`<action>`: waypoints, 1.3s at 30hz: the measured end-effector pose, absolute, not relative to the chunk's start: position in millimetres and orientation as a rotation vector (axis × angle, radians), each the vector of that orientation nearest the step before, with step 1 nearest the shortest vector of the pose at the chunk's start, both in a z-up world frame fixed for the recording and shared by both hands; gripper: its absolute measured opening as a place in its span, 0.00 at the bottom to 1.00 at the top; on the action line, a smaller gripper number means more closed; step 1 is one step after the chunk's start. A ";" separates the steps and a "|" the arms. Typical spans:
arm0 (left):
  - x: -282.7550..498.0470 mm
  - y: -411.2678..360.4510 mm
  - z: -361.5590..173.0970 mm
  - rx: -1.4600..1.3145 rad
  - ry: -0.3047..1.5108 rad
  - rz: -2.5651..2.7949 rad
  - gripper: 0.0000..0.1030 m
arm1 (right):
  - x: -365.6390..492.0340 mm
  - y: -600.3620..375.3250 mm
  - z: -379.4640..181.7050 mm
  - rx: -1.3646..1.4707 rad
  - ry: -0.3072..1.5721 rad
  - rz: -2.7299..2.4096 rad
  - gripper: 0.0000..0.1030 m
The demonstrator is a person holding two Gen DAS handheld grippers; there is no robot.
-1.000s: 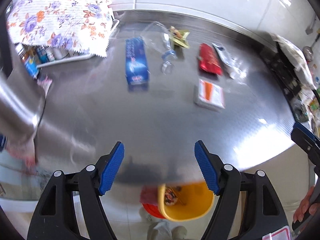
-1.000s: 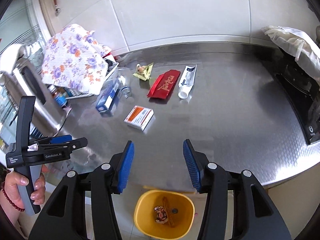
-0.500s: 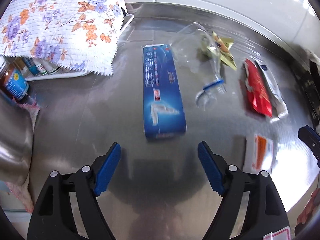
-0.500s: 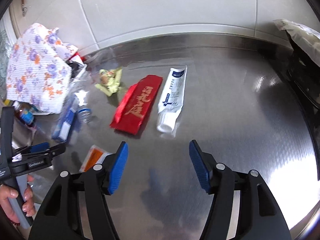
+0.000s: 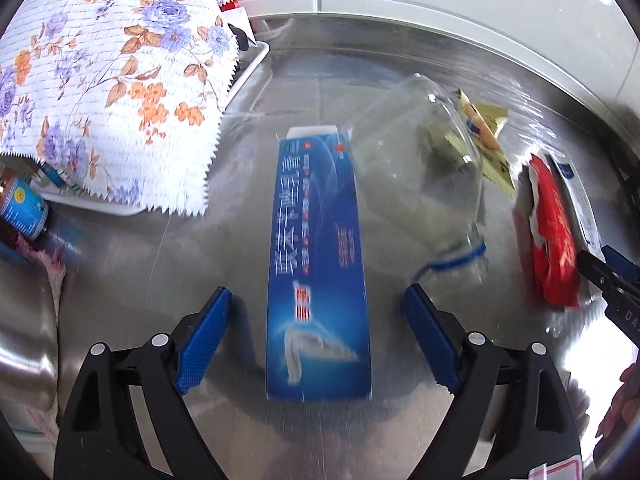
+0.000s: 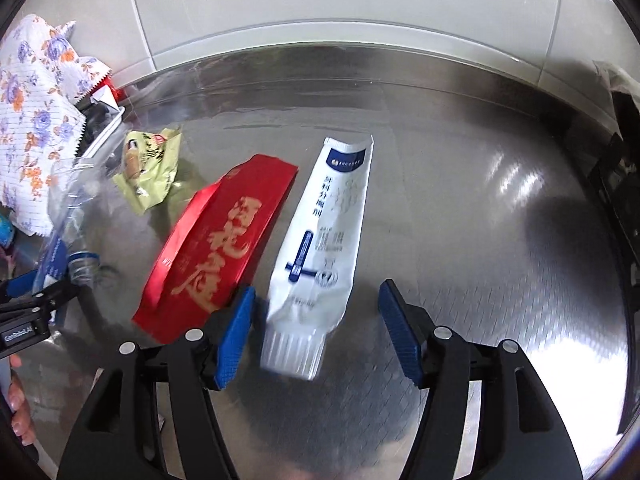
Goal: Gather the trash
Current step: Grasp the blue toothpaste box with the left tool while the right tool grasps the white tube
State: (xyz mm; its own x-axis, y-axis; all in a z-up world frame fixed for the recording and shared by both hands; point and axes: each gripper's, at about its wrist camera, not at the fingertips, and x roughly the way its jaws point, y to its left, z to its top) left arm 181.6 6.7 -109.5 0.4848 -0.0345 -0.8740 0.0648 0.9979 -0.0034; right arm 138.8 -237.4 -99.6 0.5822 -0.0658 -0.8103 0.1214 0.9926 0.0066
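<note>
My left gripper [image 5: 318,346] is open, its blue pads on either side of the near end of a blue toothpaste box [image 5: 316,264] that lies flat on the steel counter [image 5: 168,264]. My right gripper [image 6: 316,336] is open around the capped end of a white tube [image 6: 320,248]. A red packet [image 6: 218,240] lies just left of the tube, close to the left pad. A clear plastic bottle [image 5: 424,168] lies right of the blue box. A yellow-green snack wrapper [image 6: 146,166] lies behind.
A floral cloth [image 5: 104,80] covers a white tray of bottles [image 5: 248,72] at the left. A tiled wall [image 6: 320,0] closes the back. A dark stove edge [image 6: 616,184] is at the far right. The left gripper also shows in the right wrist view [image 6: 28,312].
Both grippers have moved forward and down from the counter's front edge over the yellow bin. The left now straddles the blue box, the right the white tube. Both stayed open.
</note>
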 end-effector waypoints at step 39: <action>142.4 15.5 -59.1 0.041 0.936 -0.137 0.40 | 99.8 -224.0 -57.9 0.097 0.866 -0.084 0.40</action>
State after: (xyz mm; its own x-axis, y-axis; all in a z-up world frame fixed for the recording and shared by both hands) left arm 142.4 15.5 -59.1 0.5847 -0.0997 -0.8051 0.1351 0.9905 -0.0245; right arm 99.8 -224.0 -57.9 0.6449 -0.0345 -0.7634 0.1137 0.9922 0.0511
